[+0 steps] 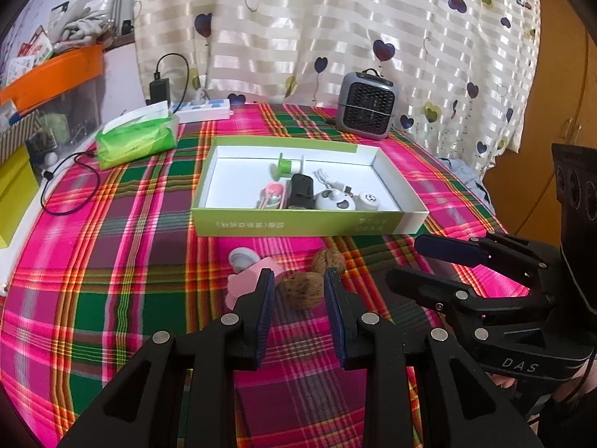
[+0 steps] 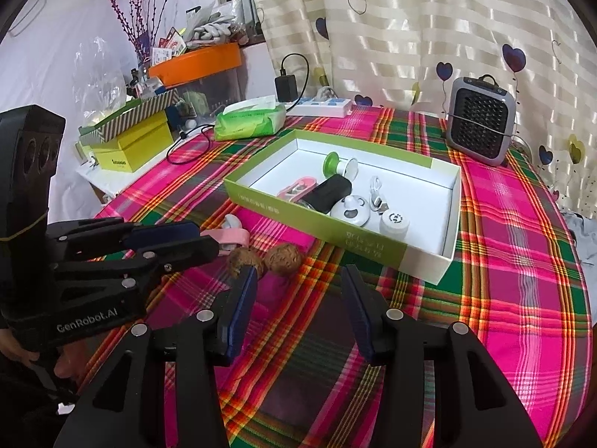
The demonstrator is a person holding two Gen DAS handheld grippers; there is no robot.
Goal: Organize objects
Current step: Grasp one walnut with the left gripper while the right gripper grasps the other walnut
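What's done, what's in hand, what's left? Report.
Done: the box already holds six small items, among them a black case and a white cable. In hand: nothing; the left gripper is open around one walnut, and the right gripper is open and empty. Left: both walnuts, the other included, and the pink item on the cloth.

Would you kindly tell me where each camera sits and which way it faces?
Left wrist: on the left tool, looking forward over the plaid table at a walnut between its open fingers, the box beyond; the right tool shows at right.
Right wrist: on the right tool, facing the same table and box from further right; the left tool shows at left.
Shared: both walnuts, the pink item, box, heater, curtain.
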